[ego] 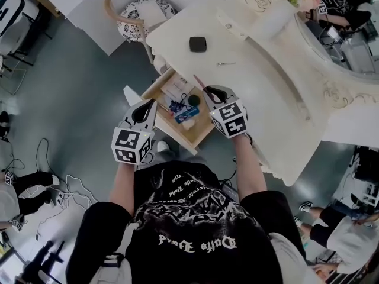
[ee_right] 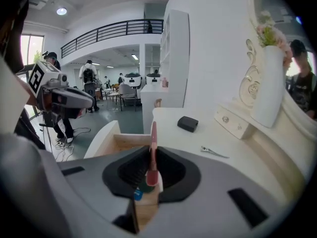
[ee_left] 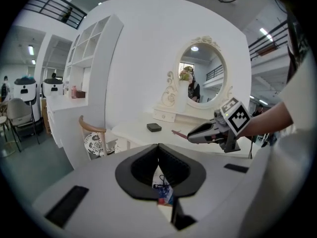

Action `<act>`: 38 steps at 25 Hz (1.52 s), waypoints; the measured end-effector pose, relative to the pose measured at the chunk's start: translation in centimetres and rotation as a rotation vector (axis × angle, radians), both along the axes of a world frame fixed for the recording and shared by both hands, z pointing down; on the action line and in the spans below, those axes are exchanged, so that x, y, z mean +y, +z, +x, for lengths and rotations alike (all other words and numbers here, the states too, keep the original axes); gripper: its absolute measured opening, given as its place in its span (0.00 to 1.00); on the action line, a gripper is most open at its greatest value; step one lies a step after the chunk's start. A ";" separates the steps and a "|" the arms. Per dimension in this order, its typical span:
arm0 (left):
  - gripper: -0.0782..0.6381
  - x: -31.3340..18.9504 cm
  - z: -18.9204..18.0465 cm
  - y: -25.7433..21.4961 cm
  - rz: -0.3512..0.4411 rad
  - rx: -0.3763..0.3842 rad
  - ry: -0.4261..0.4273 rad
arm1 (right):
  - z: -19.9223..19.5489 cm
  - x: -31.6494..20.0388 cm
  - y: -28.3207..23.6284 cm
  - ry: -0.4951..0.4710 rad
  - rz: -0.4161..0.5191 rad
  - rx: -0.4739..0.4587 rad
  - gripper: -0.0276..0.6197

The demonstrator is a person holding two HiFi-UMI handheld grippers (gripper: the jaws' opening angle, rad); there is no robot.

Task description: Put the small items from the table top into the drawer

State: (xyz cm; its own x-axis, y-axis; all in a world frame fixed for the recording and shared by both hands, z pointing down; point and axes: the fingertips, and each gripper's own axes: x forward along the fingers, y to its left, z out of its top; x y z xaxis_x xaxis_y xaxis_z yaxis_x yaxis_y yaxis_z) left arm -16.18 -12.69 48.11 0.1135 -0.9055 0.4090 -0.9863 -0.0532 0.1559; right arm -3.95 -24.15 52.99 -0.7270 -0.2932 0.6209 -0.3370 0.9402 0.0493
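pink stick (ee_right: 153,140) pinched in right gripper (ego: 208,92), jaws nearly closed on it, tip poking forward, at open drawer (ego: 155,89) edge. left gripper (ego: 148,105) jaws together, empty, above drawer. black case (ego: 198,44), hair clip (ego: 225,63) on tabletop (ego: 266,87).

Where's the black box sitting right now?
In the head view the black box lies on the white table top, beyond the open drawer and up-left of the metal clip, ahead of the right gripper, which is shut on a pink stick.
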 end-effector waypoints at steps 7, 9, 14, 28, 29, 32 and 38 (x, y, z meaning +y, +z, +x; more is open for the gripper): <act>0.13 0.1 0.3 -0.1 0.006 -0.023 0.035 | -1.0 2.7 2.1 0.019 -0.056 0.000 0.13; 0.13 0.4 0.4 0.2 -0.004 -0.013 0.041 | -1.0 3.3 2.8 0.021 -0.065 0.014 0.13; 0.13 1.1 0.0 0.9 -0.028 -0.001 0.033 | -1.2 3.6 4.3 0.091 -0.086 0.027 0.13; 0.13 1.5 -2.6 1.2 -0.033 0.035 -0.021 | -2.4 3.3 9.8 0.218 -0.150 0.094 0.13; 0.13 1.5 -2.7 1.4 -0.038 0.035 -0.023 | -2.5 3.2 10.2 0.227 -0.158 0.097 0.13; 0.13 1.8 -2.6 1.9 -0.053 0.043 -0.013 | -2.6 2.9 11.4 0.248 -0.191 0.112 0.13; 0.13 3.3 -2.7 3.6 -0.097 0.049 -0.002 | -2.5 2.2 13.4 0.288 -0.200 0.135 0.13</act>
State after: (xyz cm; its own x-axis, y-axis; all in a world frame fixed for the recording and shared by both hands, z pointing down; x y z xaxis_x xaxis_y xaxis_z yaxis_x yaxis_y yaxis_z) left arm -18.84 -9.38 51.75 0.1334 -0.8622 0.4887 -0.9776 -0.0334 0.2079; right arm -6.45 -21.96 66.38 -0.5402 -0.3372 0.7710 -0.5920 0.8034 -0.0634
